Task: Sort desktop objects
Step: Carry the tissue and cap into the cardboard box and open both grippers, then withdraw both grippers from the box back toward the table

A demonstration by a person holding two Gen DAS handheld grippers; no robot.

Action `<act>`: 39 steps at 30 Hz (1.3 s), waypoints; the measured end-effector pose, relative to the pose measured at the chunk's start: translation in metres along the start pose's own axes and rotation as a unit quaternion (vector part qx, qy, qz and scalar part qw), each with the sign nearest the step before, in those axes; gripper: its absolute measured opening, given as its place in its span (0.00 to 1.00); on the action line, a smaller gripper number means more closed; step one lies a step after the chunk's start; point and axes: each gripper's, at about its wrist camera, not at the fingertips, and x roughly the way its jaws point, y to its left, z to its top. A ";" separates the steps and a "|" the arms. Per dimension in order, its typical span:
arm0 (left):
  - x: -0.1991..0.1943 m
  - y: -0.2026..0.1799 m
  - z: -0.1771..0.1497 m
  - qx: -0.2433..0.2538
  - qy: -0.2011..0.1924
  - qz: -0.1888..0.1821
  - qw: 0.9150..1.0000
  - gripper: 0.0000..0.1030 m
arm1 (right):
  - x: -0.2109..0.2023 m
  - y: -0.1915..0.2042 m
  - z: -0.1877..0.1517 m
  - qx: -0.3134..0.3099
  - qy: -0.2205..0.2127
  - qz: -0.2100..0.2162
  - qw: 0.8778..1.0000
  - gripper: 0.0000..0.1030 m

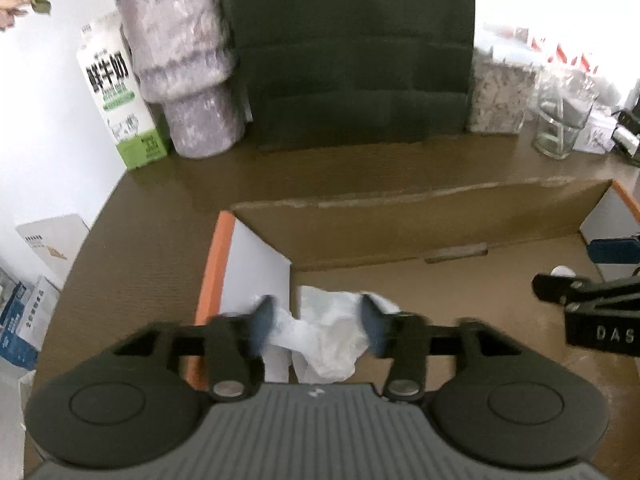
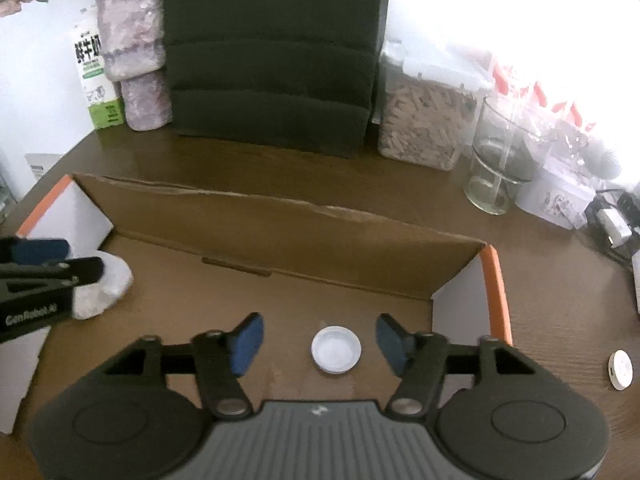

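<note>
Box [image 2: 280,236]: open, shallow cardboard tray on the desk [image 2: 280,160]; brown floor, orange-edged white end flaps; long axis 9 to 3 in both views.
Left gripper [image 1: 318,320]: jaws well apart, holding nothing; blue pads clear of the tissue.
Tissue [image 1: 328,344]: crumpled white, soft and irregular, no clear long axis; lies on the box floor between the left jaws, its left fold close by the 9 o'clock pad; in the right view it is at 9 o'clock, partly behind the left gripper.
Right gripper [image 2: 318,340]: jaws wide, nothing gripped.
Cap [image 2: 336,350]: small round white lid, rimmed, hollow side up; flat on the box floor between the right jaws, nearer the 3 o'clock pad, touching neither.
Back of desk, 12 o'clock: dark tiered organiser [image 2: 276,60]; mottled purple vase [image 2: 136,60] and milk carton [image 2: 96,80] toward 10; clear jar [image 2: 424,120] of brown pieces and glass [image 2: 496,160] toward 2.
Disc [image 2: 621,370]: small white round piece on the desk at 3 o'clock, outside the box.
</note>
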 end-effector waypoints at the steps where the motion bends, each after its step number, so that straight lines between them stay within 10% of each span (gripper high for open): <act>1: -0.006 0.000 0.000 0.000 -0.006 -0.002 1.000 0.65 | -0.005 0.001 0.000 0.000 -0.006 0.001 1.000 0.79; 8: -0.060 0.003 -0.005 -0.017 -0.081 -0.016 0.996 1.00 | -0.059 0.007 -0.004 -0.017 -0.052 -0.003 0.998 0.94; 23: -0.202 0.021 -0.064 -0.046 -0.202 -0.048 0.977 1.00 | -0.212 0.020 -0.073 -0.052 -0.194 0.012 0.979 1.00; 39: -0.280 0.031 -0.235 -0.065 -0.245 -0.023 0.967 1.00 | -0.295 0.042 -0.248 -0.062 -0.246 0.026 0.967 1.00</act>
